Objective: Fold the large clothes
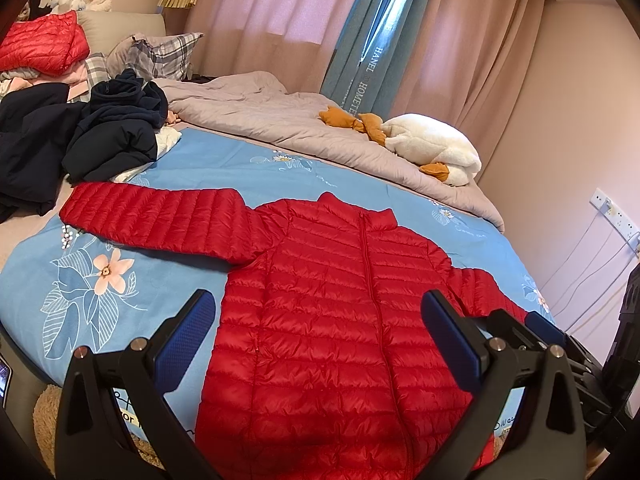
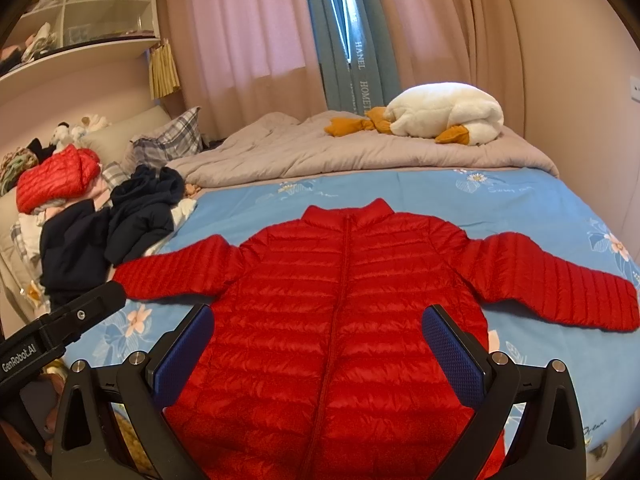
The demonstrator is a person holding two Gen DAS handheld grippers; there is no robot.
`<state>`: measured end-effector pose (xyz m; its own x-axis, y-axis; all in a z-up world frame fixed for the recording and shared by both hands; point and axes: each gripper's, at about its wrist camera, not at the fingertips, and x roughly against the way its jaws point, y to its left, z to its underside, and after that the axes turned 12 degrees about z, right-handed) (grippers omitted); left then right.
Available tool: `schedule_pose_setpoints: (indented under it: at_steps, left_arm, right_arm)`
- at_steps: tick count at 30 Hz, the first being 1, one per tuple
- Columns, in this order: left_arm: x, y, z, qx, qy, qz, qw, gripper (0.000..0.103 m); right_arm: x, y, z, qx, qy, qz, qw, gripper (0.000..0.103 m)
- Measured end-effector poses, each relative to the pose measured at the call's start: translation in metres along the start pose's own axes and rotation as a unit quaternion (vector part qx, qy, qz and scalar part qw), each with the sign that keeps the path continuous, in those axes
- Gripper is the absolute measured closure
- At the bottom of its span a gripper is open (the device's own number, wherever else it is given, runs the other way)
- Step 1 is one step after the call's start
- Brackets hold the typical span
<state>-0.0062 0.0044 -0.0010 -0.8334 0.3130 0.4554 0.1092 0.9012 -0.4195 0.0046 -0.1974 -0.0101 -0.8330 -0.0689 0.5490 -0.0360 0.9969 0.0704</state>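
Red jacket (image 2: 340, 300) flat, seemingly below spread right hand-held gripper (image 2: 318, 330)

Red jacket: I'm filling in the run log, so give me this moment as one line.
red jacket flat, zipped, sleeves spread | blue sheet under it | left tool open, empty | right tool open, empty | fold not started

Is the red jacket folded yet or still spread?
Spread. The red jacket lies flat, front up and zipped, on the blue sheet, both sleeves stretched outward.
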Motion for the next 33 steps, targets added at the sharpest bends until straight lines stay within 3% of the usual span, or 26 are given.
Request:
schedule_pose_setpoints:
  at_steps: [33]
  left_arm:
    - [0.0047, 0.0013, -0.0008, -0.003, -0.001, -0.001, 1.0, 0.0]
  right_arm:
    - [-0.0001, -0.0025, -0.0004, 0.001, -0.001, -0.001, 1.0, 0.0]
